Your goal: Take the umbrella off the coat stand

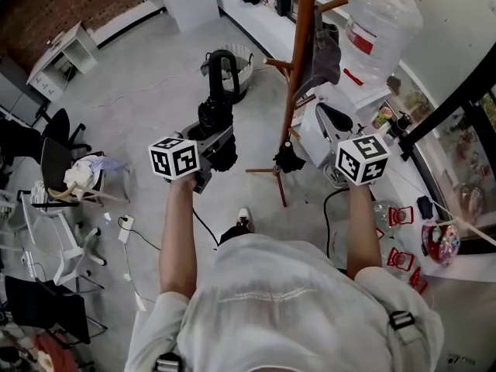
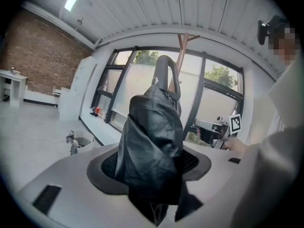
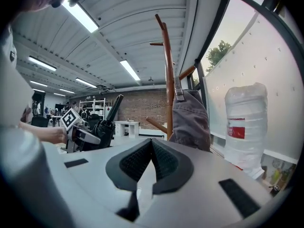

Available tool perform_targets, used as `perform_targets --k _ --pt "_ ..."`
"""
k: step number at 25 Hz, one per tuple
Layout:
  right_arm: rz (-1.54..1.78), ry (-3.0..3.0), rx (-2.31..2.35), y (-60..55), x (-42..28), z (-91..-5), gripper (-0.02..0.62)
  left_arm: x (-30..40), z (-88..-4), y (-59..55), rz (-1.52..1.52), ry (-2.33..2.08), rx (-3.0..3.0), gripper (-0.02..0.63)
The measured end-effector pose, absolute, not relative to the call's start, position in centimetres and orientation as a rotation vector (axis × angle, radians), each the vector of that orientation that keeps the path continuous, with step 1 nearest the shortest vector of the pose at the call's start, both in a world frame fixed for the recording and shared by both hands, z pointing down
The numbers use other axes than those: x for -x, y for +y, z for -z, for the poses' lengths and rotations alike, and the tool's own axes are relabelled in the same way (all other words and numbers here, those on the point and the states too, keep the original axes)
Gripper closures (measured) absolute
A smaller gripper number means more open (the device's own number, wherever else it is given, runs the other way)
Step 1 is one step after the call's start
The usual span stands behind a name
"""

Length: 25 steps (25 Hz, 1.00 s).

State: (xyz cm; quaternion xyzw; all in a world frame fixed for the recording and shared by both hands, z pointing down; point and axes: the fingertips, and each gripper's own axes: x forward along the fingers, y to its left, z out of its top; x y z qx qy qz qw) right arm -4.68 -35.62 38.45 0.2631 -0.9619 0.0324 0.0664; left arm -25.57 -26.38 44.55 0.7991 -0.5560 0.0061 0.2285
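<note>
A black folded umbrella (image 1: 219, 91) with a curved handle stands upright in my left gripper (image 1: 215, 136), off the coat stand (image 1: 299, 45) and to its left. In the left gripper view the jaws are shut on the umbrella's (image 2: 153, 141) bunched fabric, with the handle rising above. The wooden coat stand (image 3: 168, 80) carries a grey garment (image 1: 327, 51) on a peg. My right gripper (image 1: 321, 115) hangs just right of the pole. Its pads meet with nothing between them, so the right gripper (image 3: 151, 145) is shut and empty.
A large water bottle (image 1: 381, 20) stands on a white counter right of the stand, and shows as a water bottle (image 3: 244, 127) beside the garment (image 3: 190, 120). A round white bin (image 1: 245, 62) sits beyond the umbrella. Black office chairs (image 1: 56, 149) and floor cables lie left.
</note>
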Motion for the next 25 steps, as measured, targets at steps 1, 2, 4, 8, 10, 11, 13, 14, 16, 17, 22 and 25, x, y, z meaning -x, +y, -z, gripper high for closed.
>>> perform_targets --k 1,2,4,8,10,11,13,14,16,17,22,25 --pt "-0.076 -2.906 -0.777 -35.1 4.8 -38.3 0.571 26.0 -44.2 -25.2 -0.002 -1.574 -2.178 0.322" --pt "-0.056 -2.909 -0.762 -34.6 4.8 -38.2 0.571 26.3 -43.8 -24.0 0.015 -1.615 -2.156 0.322" --pt "-0.028 -2.913 -0.740 -33.6 4.6 -38.2 0.571 26.8 -43.1 -21.4 0.052 -1.688 -2.117 0.322" --pt "-0.001 -2.918 -0.711 -31.3 4.1 -38.2 0.571 27.1 -42.3 -16.3 0.093 -1.809 -2.048 0.322" --pt "0.019 -2.919 -0.692 -30.2 4.0 -38.3 0.571 27.2 -42.4 -14.4 0.089 -1.852 -2.020 0.322" --pt "0.031 -2.919 -0.680 -29.7 3.9 -38.3 0.571 27.1 -42.5 -13.5 0.088 -1.867 -2.006 0.322" --pt "0.060 -2.916 -0.654 -28.6 3.8 -38.3 0.571 26.7 -42.7 -12.0 0.094 -1.887 -1.981 0.322" --pt "0.076 -2.914 -0.640 -28.1 3.8 -38.3 0.571 26.5 -42.9 -11.2 0.101 -1.894 -1.972 0.322" --pt "0.108 -2.914 -0.614 -27.2 3.8 -38.2 0.571 25.8 -42.9 -9.8 0.115 -1.908 -1.956 0.322" --pt "0.119 -2.916 -0.605 -26.8 3.8 -38.1 0.571 25.6 -42.8 -9.2 0.120 -1.915 -1.952 0.322" --pt "0.147 -2.927 -0.593 -25.5 3.4 -37.3 0.571 24.7 -42.3 -7.3 0.127 -1.929 -1.952 0.322" --pt "0.156 -2.929 -0.593 -25.3 3.0 -37.2 0.571 24.3 -42.1 -7.2 0.125 -1.931 -1.956 0.322"
